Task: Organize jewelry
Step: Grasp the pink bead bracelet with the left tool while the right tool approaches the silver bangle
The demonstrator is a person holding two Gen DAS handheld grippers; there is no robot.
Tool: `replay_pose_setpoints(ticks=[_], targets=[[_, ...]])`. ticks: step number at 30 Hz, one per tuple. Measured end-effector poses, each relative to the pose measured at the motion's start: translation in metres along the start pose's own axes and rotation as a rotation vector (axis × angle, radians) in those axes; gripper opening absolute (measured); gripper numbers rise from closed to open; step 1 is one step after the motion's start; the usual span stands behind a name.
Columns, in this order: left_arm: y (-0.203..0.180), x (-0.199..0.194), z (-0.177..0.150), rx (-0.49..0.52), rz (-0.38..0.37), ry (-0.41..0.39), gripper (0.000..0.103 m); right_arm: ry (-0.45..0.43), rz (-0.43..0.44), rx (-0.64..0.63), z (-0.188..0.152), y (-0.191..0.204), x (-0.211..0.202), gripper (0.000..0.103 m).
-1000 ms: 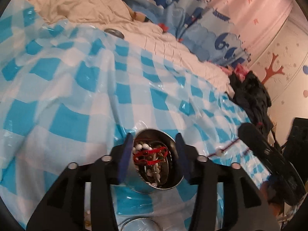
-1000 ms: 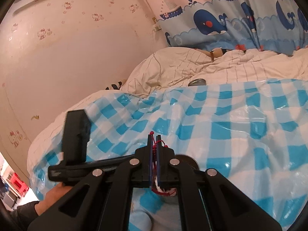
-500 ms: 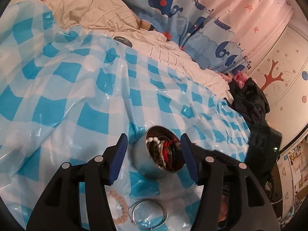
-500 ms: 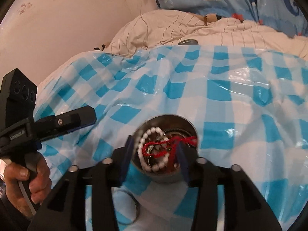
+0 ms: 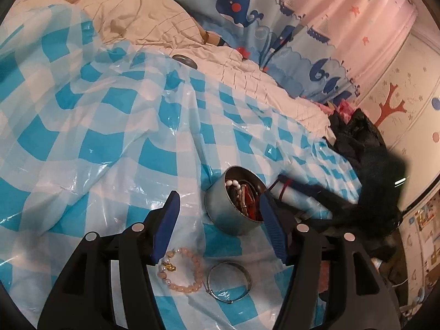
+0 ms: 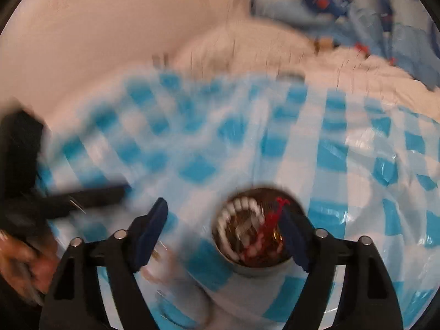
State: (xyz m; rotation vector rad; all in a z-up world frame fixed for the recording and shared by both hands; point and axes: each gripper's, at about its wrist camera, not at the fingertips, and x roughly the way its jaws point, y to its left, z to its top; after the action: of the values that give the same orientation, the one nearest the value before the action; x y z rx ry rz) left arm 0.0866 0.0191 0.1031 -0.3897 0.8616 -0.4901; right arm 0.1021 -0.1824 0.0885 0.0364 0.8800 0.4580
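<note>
Right gripper (image 6: 224, 236) has opened wider beside the round metal tin (image 5: 232, 202).

My round metal tin (image 5: 233, 209) sits open, holding white beads and red cord. Just beside it, nearer me, lie a pink bead bracelet (image 5: 181, 271) and a silver bangle (image 5: 229, 280), flat.

My bed carries a blue-checked plastic sheet (image 5: 115, 126). On it stands a metal tin (image 5: 233, 206) full of jewelry; nearer me lie a pink bead bracelet (image 5: 183, 271) and, just right, a silver bangle (image 5: 229, 280). A lid (image 5: 184, 61) rests far off.
</note>
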Motion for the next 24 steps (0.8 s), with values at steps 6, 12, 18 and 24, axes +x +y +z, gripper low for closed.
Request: replay_pose_setpoints(ticks=[6,12,18,24], targets=[[-0.005,0.000,0.002,0.009,-0.012,0.004,0.058,0.012,0.043,0.087,-0.025,-0.024,0.000,0.076],[-0.011,0.006,-0.001,0.021,-0.013,0.019,0.060,-0.069,0.135,-0.005,-0.008,-0.002,-0.005,0.079],[-0.008,0.005,0.002,0.019,-0.009,0.018,0.060,0.156,0.052,-0.064,-0.002,0.010,0.029,0.081],[-0.005,-0.002,0.002,0.015,-0.005,0.008,0.061,0.059,0.062,0.009,-0.034,-0.013,-0.011,0.084]])
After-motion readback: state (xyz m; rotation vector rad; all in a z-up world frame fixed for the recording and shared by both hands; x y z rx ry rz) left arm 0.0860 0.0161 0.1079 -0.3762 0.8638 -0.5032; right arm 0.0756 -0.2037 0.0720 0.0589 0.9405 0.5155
